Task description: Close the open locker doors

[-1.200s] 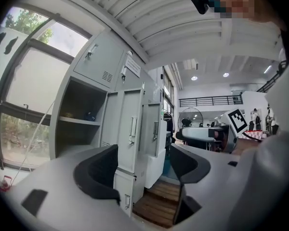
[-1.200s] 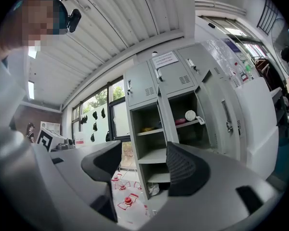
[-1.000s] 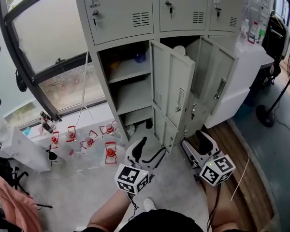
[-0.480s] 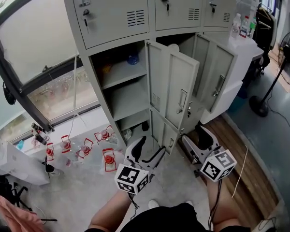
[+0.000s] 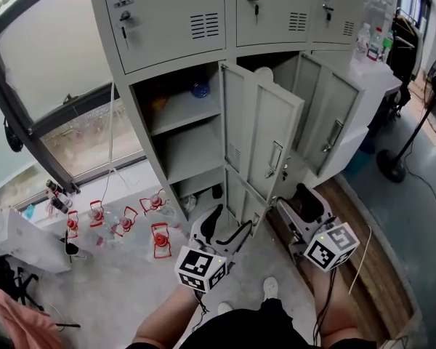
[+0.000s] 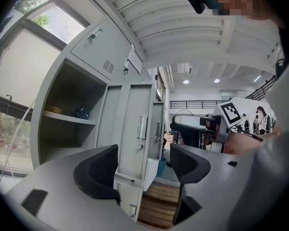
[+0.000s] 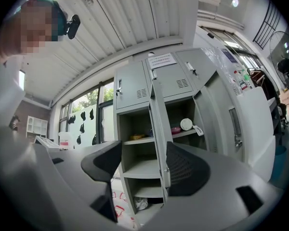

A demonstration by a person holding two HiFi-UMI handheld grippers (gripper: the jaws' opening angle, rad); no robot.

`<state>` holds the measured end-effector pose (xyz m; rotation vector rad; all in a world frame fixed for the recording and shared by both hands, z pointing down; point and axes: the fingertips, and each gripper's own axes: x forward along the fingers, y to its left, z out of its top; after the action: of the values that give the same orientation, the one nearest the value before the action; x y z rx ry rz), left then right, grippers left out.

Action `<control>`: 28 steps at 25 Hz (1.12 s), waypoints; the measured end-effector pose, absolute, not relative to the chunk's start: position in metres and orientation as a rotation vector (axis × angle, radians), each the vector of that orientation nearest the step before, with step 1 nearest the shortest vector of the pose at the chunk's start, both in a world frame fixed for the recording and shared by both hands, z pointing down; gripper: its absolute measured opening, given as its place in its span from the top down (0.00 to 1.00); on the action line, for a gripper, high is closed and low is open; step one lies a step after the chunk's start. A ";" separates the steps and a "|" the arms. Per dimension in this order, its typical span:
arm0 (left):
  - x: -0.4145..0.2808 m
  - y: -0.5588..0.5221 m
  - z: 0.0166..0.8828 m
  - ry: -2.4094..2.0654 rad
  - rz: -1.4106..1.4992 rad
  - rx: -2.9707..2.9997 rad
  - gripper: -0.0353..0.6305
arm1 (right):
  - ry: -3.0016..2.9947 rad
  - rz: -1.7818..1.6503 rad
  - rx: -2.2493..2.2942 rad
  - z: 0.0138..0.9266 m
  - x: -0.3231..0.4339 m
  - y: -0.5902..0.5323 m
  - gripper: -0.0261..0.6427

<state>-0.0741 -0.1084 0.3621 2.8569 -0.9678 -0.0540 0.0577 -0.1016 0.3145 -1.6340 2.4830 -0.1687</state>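
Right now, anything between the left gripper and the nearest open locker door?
Nothing visible. The left gripper, jaws apart and empty, faces the open door with only floor between. The red-topped bottles sit off to its left.

a big window (image 5: pixel 65 93) with a dark frame fills the upper left of the head view, and daylight comes through its pale panes. below it the floor (image 5: pixel 116 297) is bare grey concrete. at the lower right a strip of wooden boards (image 5: pixel 367 253) runs beside a darker blue-grey surface (image 5: pixel 421 224). a grey locker cabinet (image 5: pixel 167 20) stands at the top centre, with a white counter (image 5: pixel 381 86) just to its right and a standing fan (image 5: pixel 394 166) at the right edge. a low white cabinet (image 5: pixel 25 238) sits at the left edge. in the right gripper view a ribbed white ceiling (image 7: pixel 130 18) spans the top. in the left gripper view small round ceiling lamps (image 6: pixel 186 82) glow near the middle.
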 end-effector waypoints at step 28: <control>0.074 -0.204 0.348 -1.309 -0.041 2.798 0.43 | 2.668 -0.232 -1.260 0.324 0.171 -0.204 0.53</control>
<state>0.0740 -0.2041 0.3483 2.7976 -1.3094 -0.0405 0.1708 -0.2042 0.3240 -1.2599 2.6681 -0.2324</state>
